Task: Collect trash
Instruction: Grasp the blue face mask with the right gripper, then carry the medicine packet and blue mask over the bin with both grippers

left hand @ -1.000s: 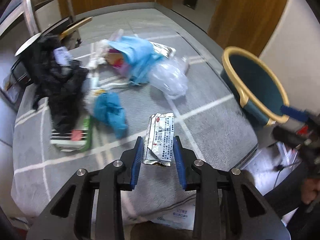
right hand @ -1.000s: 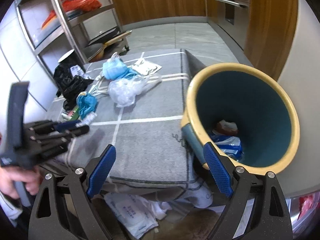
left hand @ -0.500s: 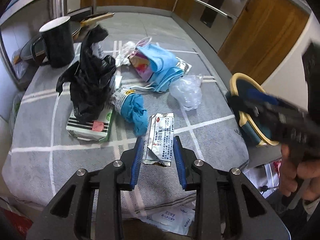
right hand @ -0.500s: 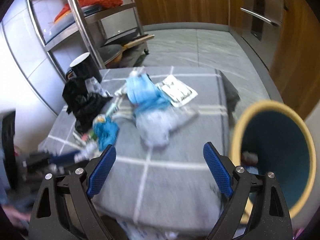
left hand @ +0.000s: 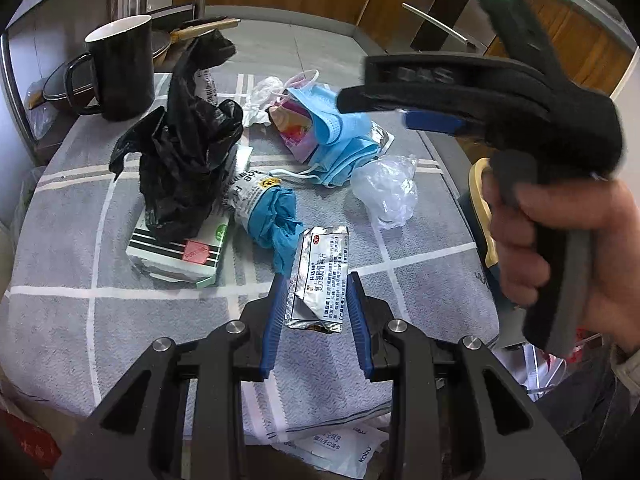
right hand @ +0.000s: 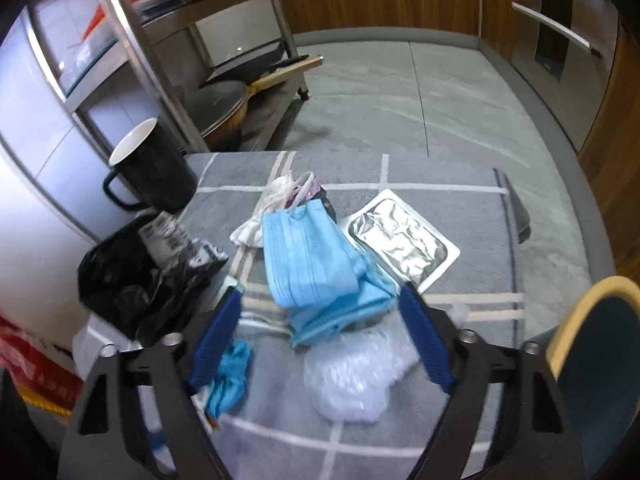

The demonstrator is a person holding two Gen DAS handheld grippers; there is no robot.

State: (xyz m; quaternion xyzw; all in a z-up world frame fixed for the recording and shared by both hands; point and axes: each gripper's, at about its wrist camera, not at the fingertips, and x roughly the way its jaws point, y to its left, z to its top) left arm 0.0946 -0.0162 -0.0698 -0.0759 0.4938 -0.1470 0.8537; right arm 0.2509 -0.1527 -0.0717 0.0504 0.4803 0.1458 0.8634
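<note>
My left gripper (left hand: 316, 284) is shut on a silver medicine sachet (left hand: 320, 280), held just above the grey checked cloth (left hand: 80, 320). My right gripper (right hand: 318, 298) hovers over the trash pile with its jaws closing. Blue face masks (right hand: 308, 256) and a clear plastic bag (right hand: 352, 376) lie between and below its fingers, untouched by the pads. In the left wrist view a hand (left hand: 560, 248) carries that right gripper across the right side. The teal bin with a yellow rim (right hand: 588, 320) stands off the table's right edge.
A black plastic bag (left hand: 180, 160) lies on a green striped box (left hand: 180, 252), beside a crumpled blue glove (left hand: 272, 216). A black mug (right hand: 156, 168) stands at the far left, a foil pack (right hand: 400, 240) right of the masks. A metal rack (right hand: 168, 80) stands behind.
My right gripper swung left from the bin's mouth to above the masks and clear bag, and its jaws narrowed. It came into the left wrist view. The left gripper kept the sachet.
</note>
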